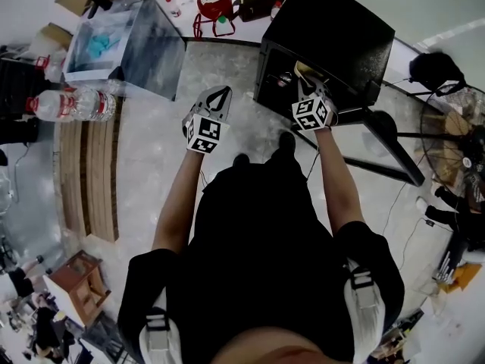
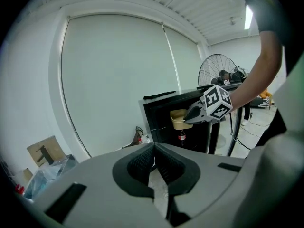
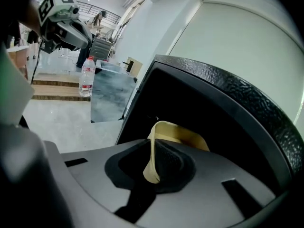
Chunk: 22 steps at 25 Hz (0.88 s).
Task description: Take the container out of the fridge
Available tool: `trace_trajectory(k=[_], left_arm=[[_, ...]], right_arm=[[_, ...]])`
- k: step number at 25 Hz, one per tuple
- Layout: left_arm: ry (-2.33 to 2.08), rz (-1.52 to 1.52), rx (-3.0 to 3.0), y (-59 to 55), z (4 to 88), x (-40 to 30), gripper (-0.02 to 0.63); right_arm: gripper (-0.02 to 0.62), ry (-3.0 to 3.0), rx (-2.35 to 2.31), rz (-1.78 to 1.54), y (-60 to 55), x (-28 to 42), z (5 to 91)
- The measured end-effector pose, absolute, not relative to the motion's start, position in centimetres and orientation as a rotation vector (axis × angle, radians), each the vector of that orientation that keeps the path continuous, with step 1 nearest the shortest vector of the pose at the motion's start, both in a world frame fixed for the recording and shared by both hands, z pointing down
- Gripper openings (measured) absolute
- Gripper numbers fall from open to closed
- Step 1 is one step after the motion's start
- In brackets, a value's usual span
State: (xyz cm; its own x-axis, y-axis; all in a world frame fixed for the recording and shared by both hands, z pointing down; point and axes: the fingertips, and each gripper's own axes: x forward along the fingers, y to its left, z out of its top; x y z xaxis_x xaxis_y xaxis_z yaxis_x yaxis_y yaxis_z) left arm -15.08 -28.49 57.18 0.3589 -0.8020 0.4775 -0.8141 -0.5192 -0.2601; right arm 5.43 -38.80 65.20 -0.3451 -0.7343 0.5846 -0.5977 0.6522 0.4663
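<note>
A black mini fridge (image 1: 333,29) stands open on the floor ahead of me. In the mouth of the fridge is a pale yellow container (image 3: 183,137), and my right gripper (image 3: 153,163) is shut on its thin rim. The left gripper view shows that container (image 2: 177,118) held at the upper shelf by the right gripper (image 2: 194,115), with a dark bottle (image 2: 181,137) below it inside. My left gripper (image 2: 154,167) hangs shut and empty over the floor, left of the fridge. In the head view the left gripper (image 1: 217,91) and right gripper (image 1: 305,82) are about a hand's width apart.
The fridge door (image 1: 394,146) stands open to the right. A clear box (image 1: 125,40) and a water bottle (image 1: 72,105) lie at the left by a low wooden step (image 1: 87,173). A floor fan (image 1: 462,135) stands at the far right, and a red bag (image 1: 214,6) lies behind.
</note>
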Motion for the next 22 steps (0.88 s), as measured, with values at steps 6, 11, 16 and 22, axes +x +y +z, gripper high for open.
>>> trace_trajectory(k=[6, 11, 16, 22], left_arm=[[-1.475, 0.883, 2.616, -27.7, 57.3, -15.1, 0.020], [-1.448, 0.866, 2.645, -27.0, 57.4, -15.4, 0.020], [-1.416, 0.850, 2.675, -26.5, 57.5, -15.5, 0.019], [-1.372, 0.848, 2.708, -25.7, 57.6, -15.6, 0.020]], right_arm=[[0.025, -2.053, 1.059, -0.222, -37.5, 4.7, 64.5], [0.026, -2.032, 1.074, -0.230, -36.2, 4.4, 64.3], [0.026, -2.011, 1.087, -0.243, -35.1, 4.2, 63.7], [0.026, -1.988, 1.109, -0.232, -33.2, 4.2, 63.9]])
